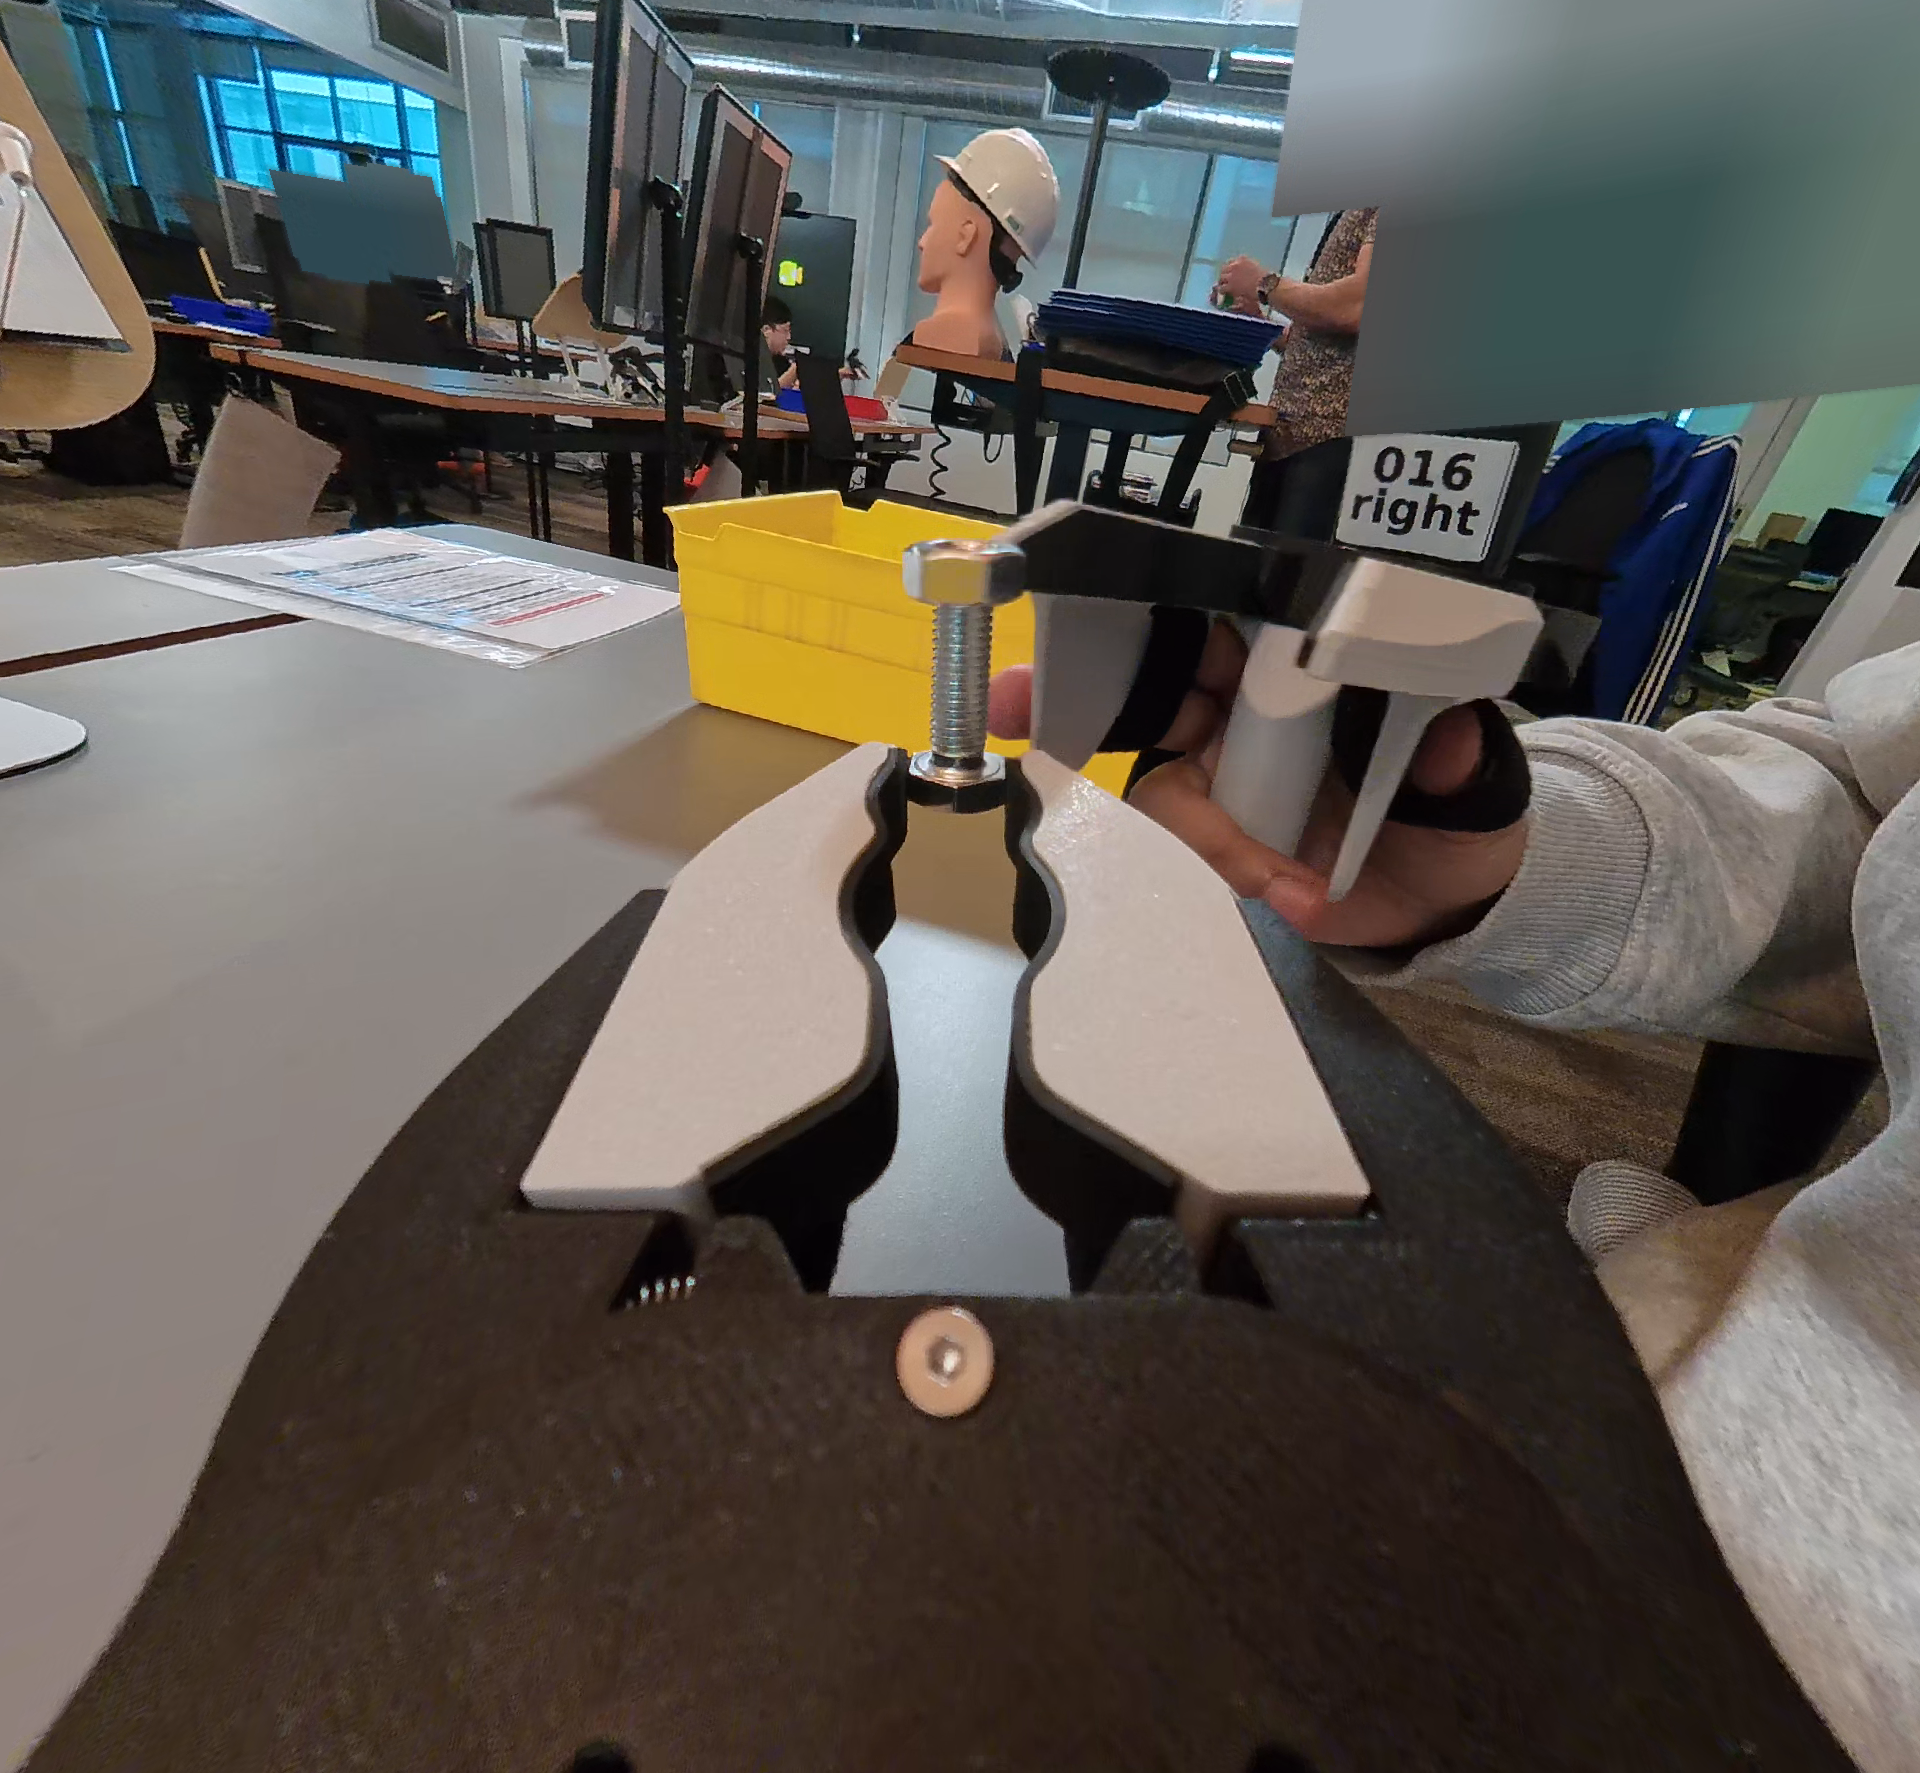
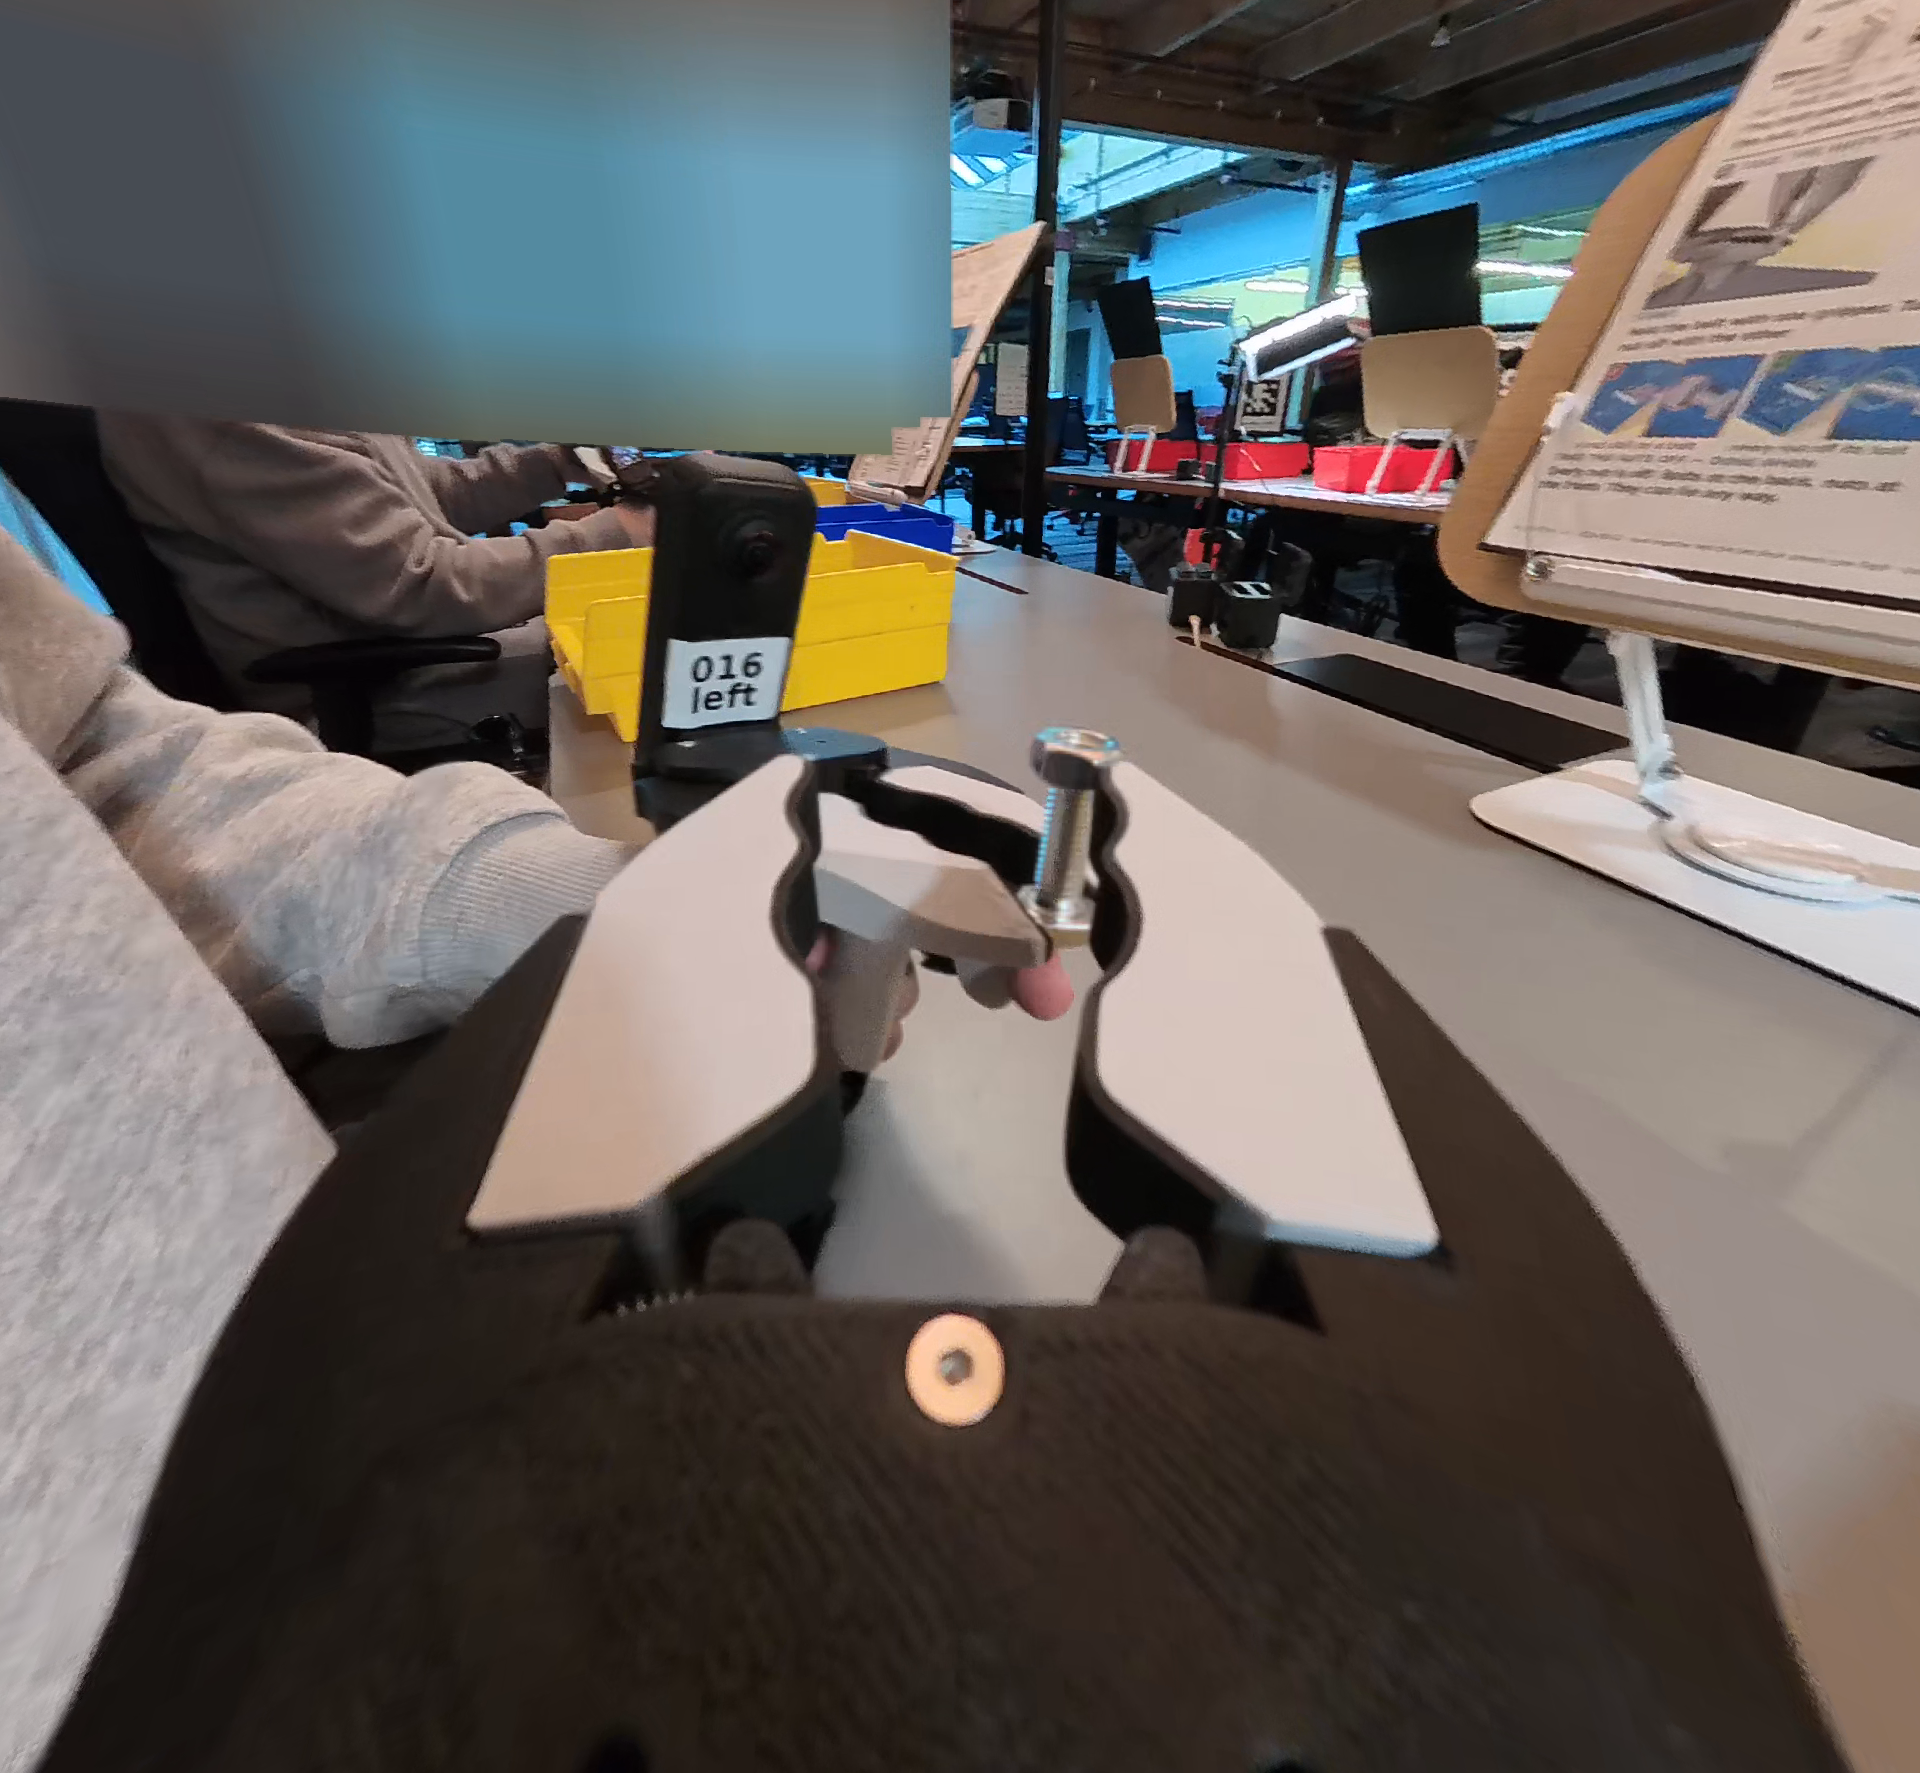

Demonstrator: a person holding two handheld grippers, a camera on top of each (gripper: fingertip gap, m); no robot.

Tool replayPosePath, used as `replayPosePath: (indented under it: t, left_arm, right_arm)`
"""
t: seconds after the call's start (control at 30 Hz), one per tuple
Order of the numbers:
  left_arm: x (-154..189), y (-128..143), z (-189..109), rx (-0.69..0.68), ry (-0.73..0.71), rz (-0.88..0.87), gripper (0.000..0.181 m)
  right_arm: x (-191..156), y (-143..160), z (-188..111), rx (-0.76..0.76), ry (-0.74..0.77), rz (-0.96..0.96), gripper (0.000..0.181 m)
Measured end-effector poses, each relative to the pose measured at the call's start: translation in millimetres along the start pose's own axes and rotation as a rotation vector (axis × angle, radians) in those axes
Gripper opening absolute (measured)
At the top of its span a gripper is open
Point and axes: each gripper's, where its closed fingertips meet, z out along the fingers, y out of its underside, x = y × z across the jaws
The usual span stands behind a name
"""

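A silver hex bolt [image 1: 961,674] stands upright, head up, with a nut [image 1: 956,773] on the lower end of its thread. My left gripper [image 1: 956,780] is shut on the nut and holds the bolt above the grey table [image 1: 312,892]. My right gripper [image 2: 956,778] is open with the bolt head [image 2: 1075,755] between its fingertips, close against the right finger [image 2: 1195,944]. In the left wrist view the right gripper [image 1: 1184,591] comes in from the right, one fingertip touching the bolt head. The right wrist view shows the left gripper [image 2: 1039,928] holding the nut [image 2: 1060,921].
A yellow bin [image 1: 790,622] stands on the table just behind the bolt; it also shows in the right wrist view [image 2: 883,622]. A sleeved paper sheet [image 1: 416,580] lies at the far left. A document stand [image 2: 1714,373] stands at right. A seated person's sleeve [image 2: 343,518] shows beyond the bin. Across from one pair of fingers to the other is roughly 4 cm.
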Motion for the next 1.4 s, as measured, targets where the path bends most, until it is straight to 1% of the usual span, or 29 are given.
replayPosePath:
  t: [0.07, 0.2, 0.3, 0.43, 0.47, 0.53, 0.63, 0.77, 0.83, 0.97, 1.03, 1.1, 1.2, 1.23, 1.3, 1.4]
  left_arm:
    - [-0.4, 0.0, 0.0, 0.0, 0.0, -0.004, 0.019]
    - [0.3, 0.0, 0.0, -0.001, 0.0, 0.001, 0.019]
    - [0.4, -0.1, 0.0, 0.0, 0.001, 0.0, 0.018]
    - [0.9, -0.2, 0.0, 0.0, 0.003, -0.001, 0.018]
    - [0.8, -0.3, 0.0, 0.001, 0.003, -0.001, 0.019]
    - [0.4, -0.2, -0.1, 0.001, 0.001, -0.003, 0.019]
    - [0.0, -0.4, -0.2, 0.002, 0.0, -0.004, 0.019]
    - [0.6, -0.3, -0.1, 0.001, 0.001, -0.001, 0.019]
    - [0.6, -0.3, -0.1, 0.001, 0.001, -0.002, 0.019]
    - [0.8, -0.3, -0.1, 0.001, 0.001, -0.002, 0.019]
    - [0.7, -0.2, -0.1, 0.001, 0.001, -0.003, 0.019]
    - [0.6, -0.3, -0.2, 0.001, 0.001, -0.004, 0.019]
    - [0.6, -0.3, -0.2, 0.001, 0.0, -0.004, 0.019]
    - [0.6, -0.3, -0.2, 0.001, 0.001, -0.004, 0.019]
    - [0.8, -0.2, -0.2, 0.001, 0.001, -0.003, 0.019]
    - [0.9, -0.2, -0.1, 0.001, 0.001, -0.002, 0.018]
  right_arm:
    - [-5.7, -0.4, -0.4, -0.003, -0.03, -0.013, 0.042]
    - [-2.2, -2.2, -2.2, 0.003, -0.006, -0.026, 0.038]
    - [3.6, -4.0, -4.1, 0.019, 0.017, -0.009, 0.041]
    - [4.9, -5.2, -3.1, 0.044, 0.015, 0.022, 0.058]
    - [3.9, -4.8, -2.7, 0.044, 0.01, 0.02, 0.06]
    - [-0.6, -3.5, -1.9, 0.032, -0.014, 0.011, 0.058]
    - [-9.0, -1.0, -0.9, 0.012, -0.058, 0.005, 0.047]
    - [-3.4, -5.0, -4.0, 0.027, -0.021, -0.011, 0.042]
    - [2.8, -7.7, -6.3, 0.046, 0.008, 0.0, 0.044]
    - [9.6, -5.5, -6.0, 0.048, 0.034, 0.036, 0.055]
    - [4.6, -2.6, -4.5, 0.029, 0.005, 0.036, 0.051]
    - [-4.1, -1.3, -3.4, 0.009, -0.04, 0.026, 0.039]
    - [-3.5, -1.5, -3.5, 0.006, -0.019, -0.013, 0.036]
    - [-0.7, -2.6, -4.2, 0.013, -0.003, -0.018, 0.037]
    - [5.4, -3.6, -5.3, 0.026, 0.023, 0.0, 0.046]
    - [7.6, -1.7, -4.2, 0.027, 0.02, 0.044, 0.054]
